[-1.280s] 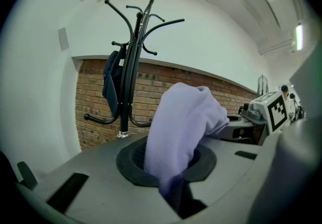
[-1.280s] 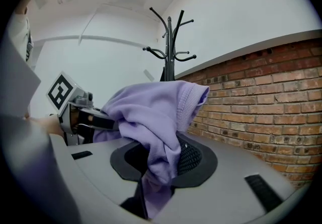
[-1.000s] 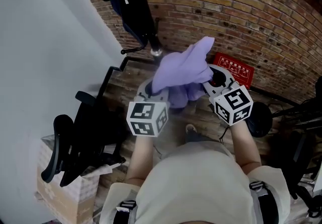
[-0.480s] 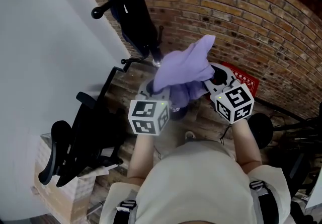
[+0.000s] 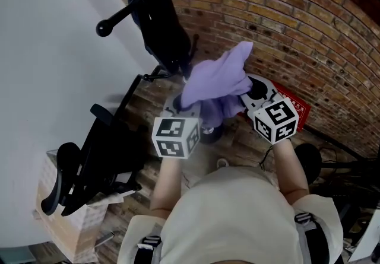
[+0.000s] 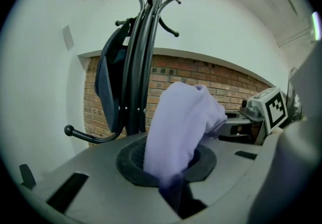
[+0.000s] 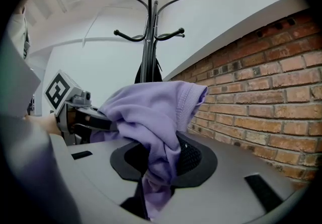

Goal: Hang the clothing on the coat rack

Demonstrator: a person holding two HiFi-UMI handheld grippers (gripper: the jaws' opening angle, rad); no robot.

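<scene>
A lilac garment [image 5: 217, 85] is bunched up between my two grippers in front of my chest. My left gripper [image 5: 185, 110] is shut on its left part, the cloth [image 6: 181, 127] rising out of the jaws. My right gripper [image 5: 250, 98] is shut on the right part, where a ribbed hem [image 7: 188, 102] folds over. The black coat rack [image 5: 160, 13] stands just beyond, at the corner of the white wall and the brick wall. A dark blue garment [image 6: 108, 87] hangs on its pole, and several curved hooks [image 7: 149, 31] are bare.
A black office chair [image 5: 95, 162] stands at my left, with a cardboard box [image 5: 65, 221] beside it. A red box [image 5: 294, 105] lies by the brick wall [image 5: 309, 31]. A black round base [image 5: 306, 153] and cables sit at the right on the wooden floor.
The coat rack has come lower and larger in the head view. Both grippers keep the same hold on the lilac garment.
</scene>
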